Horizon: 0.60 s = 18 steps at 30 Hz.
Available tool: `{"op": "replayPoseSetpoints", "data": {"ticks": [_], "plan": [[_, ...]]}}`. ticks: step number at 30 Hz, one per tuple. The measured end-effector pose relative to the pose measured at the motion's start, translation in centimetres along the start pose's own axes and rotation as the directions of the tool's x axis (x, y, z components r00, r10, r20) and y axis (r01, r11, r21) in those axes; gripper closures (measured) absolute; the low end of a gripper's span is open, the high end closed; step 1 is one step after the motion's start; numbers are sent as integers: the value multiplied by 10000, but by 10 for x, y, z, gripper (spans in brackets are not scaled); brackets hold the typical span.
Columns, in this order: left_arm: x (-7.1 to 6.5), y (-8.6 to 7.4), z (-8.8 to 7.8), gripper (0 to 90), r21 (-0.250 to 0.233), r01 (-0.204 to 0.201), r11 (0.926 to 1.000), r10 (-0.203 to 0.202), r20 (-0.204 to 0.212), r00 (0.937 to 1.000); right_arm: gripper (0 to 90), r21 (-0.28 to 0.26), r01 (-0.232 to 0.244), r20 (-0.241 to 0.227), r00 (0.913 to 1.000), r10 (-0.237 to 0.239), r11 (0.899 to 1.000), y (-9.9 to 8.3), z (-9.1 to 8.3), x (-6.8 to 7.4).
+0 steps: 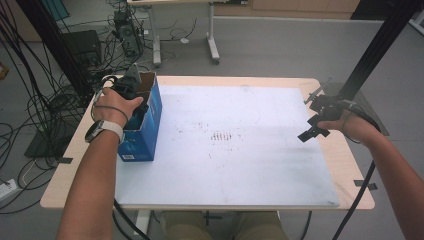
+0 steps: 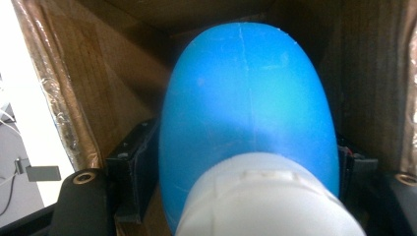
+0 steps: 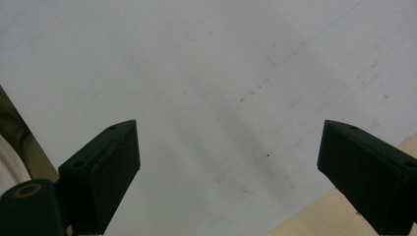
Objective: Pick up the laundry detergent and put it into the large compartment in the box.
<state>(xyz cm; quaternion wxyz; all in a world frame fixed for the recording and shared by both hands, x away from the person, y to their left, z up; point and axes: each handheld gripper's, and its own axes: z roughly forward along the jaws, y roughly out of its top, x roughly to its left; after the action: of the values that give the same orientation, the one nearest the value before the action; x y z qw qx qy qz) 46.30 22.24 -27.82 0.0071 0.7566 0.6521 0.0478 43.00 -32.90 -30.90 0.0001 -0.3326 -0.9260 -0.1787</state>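
Inspection of the left station finds my left gripper (image 1: pixel 134 95) lowered into the open top of the blue carton (image 1: pixel 148 131), which stands on the white mat (image 1: pixel 240 150) at the table's left edge. In the left gripper view, a blue bottle with a white cap (image 2: pixel 248 123) lies between my jaws, cap toward the camera, with brown cardboard walls close on every side. The jaws stand on both sides of the bottle; whether the pads press on it I cannot tell. I judge the bottle is being set down inside the carton, which explains the steep downward reach. My right gripper (image 3: pixel 226 162) hangs wide and empty over bare mat at the right edge, out of the way.
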Motion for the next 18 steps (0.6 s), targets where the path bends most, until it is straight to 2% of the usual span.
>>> {"op": "replayPoseSetpoints", "data": {"ticks": [10, 18], "plan": [[1, -2, -4, 273, -159, -121, 9998, 122, 52, 9999, 90, -12, 8, -45, 10000, -8, 10000, -1, 2, 1], [4, -4, -8, 273, -324, -170, 9993, 179, 277, 9995, 90, 10, 49, -37, 10000, -49, 10000, 0, 2, 2]]}}
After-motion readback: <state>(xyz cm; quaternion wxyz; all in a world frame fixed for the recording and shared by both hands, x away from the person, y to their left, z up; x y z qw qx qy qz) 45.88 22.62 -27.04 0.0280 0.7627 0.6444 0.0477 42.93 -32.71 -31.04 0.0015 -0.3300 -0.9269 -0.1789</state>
